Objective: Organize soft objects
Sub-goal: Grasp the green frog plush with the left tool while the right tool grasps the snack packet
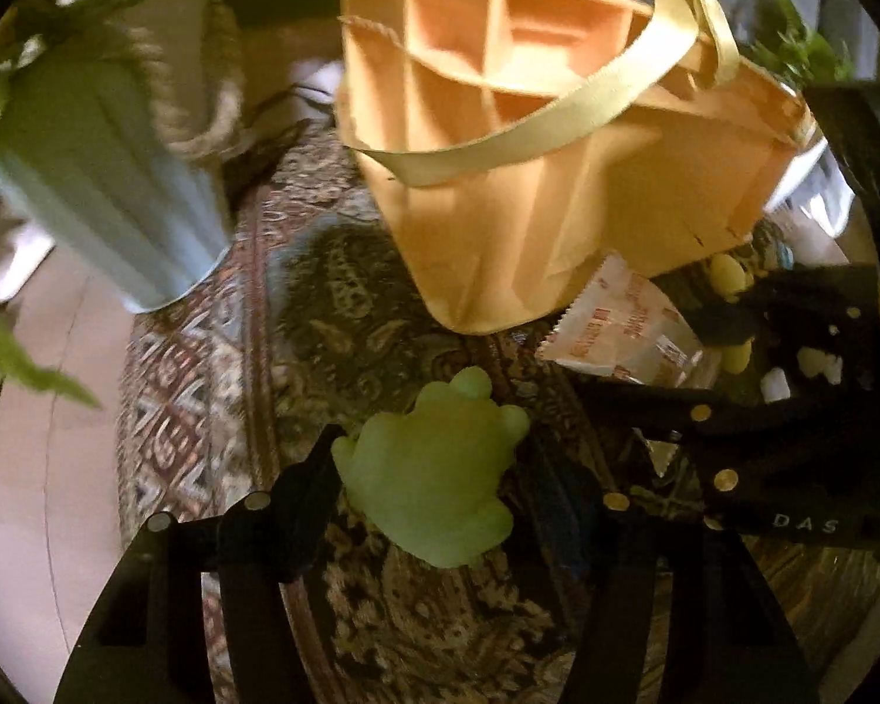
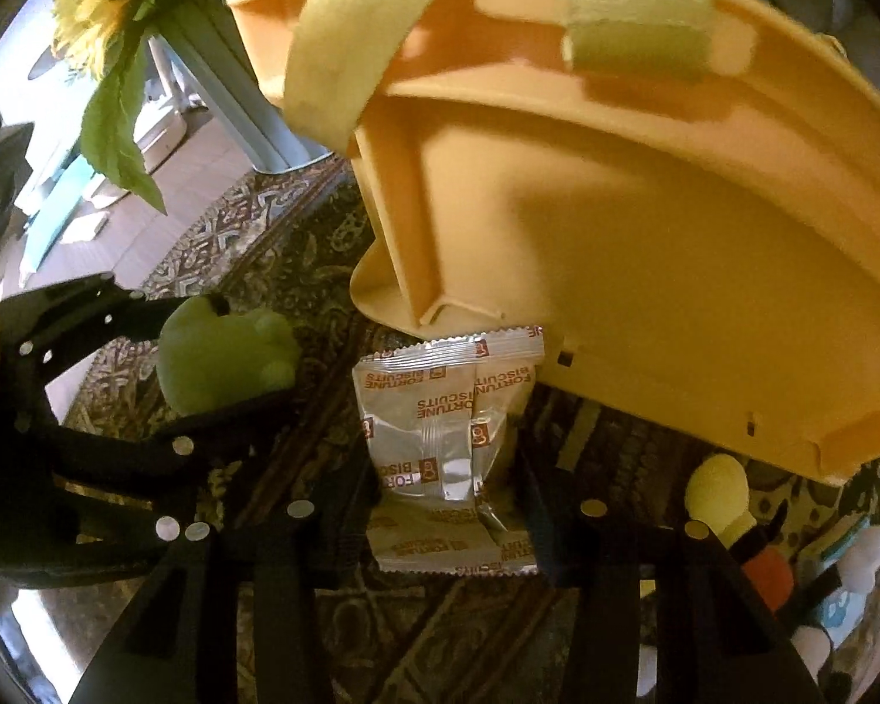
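Observation:
A green frog-shaped soft toy [image 1: 428, 469] sits between the fingers of my left gripper [image 1: 437, 490], low on the patterned cloth [image 1: 334, 305]. Both pads press its sides, so the gripper is shut on it. The right wrist view shows the same toy [image 2: 223, 352] squeezed between those fingers. My right gripper [image 2: 446, 504] is shut on a silver Fortune Biscuits packet [image 2: 440, 428] that lies just in front of the orange divided bag [image 2: 674, 234]. The bag [image 1: 557, 205] stands behind both grippers with its yellow handles flopped over the top.
A ribbed pale-blue vase [image 1: 100, 188] with foliage stands at the left edge of the cloth. A sunflower [image 2: 88, 0] hangs over it. Small yellow [image 2: 718, 493], orange [image 2: 768, 575] and white-blue [image 2: 862, 557] soft figures lie right of the packet. Bare floor [image 1: 41, 469] lies beyond the cloth.

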The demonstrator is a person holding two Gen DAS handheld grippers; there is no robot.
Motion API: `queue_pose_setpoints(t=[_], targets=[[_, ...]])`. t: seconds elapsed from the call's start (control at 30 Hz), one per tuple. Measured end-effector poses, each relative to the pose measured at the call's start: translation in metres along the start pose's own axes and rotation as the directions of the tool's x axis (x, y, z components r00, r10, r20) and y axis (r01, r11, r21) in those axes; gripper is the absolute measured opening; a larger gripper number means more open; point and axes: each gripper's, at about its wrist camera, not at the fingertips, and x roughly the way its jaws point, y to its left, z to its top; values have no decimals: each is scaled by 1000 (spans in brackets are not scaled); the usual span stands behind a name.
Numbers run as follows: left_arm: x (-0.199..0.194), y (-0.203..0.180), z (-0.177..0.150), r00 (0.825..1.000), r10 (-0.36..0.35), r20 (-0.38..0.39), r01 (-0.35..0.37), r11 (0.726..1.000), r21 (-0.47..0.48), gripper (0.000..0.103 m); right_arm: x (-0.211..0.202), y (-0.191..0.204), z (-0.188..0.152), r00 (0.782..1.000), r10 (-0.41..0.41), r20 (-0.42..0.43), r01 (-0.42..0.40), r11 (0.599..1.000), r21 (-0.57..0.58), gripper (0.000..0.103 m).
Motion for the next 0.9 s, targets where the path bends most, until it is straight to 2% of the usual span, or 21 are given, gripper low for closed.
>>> queue_pose_setpoints(t=[0.03, 0.07, 0.23, 0.47, 0.67, 0.9], targets=[[-3, -1, -2, 1000, 20, 4, -20, 1000, -14, 57, -2, 0, -1, 1000, 1, 4, -1, 1000, 2, 46], [-6, -2, -3, 999, 37, 7, -37, 999, -27, 49, -5, 0, -2, 1000, 1, 12, -1, 1000, 6, 47], [-18, -5, -10, 998, 54, 18, -51, 993, -107, 44, -22, -6, -7, 999, 4, 38, -5, 1000, 27, 47], [-30, -8, -19, 999, 21, 45, -13, 986, -165, 43, -40, -6, -12, 997, 11, 74, -13, 1000, 25, 47], [-45, -13, -19, 996, 34, 82, -18, 982, -190, 43, -59, -4, -18, 994, 16, 108, -19, 999, 30, 47], [-83, -29, -15, 984, 79, 158, -43, 975, -220, 43, -97, -13, -24, 983, 1, 182, -12, 998, 59, 47]])
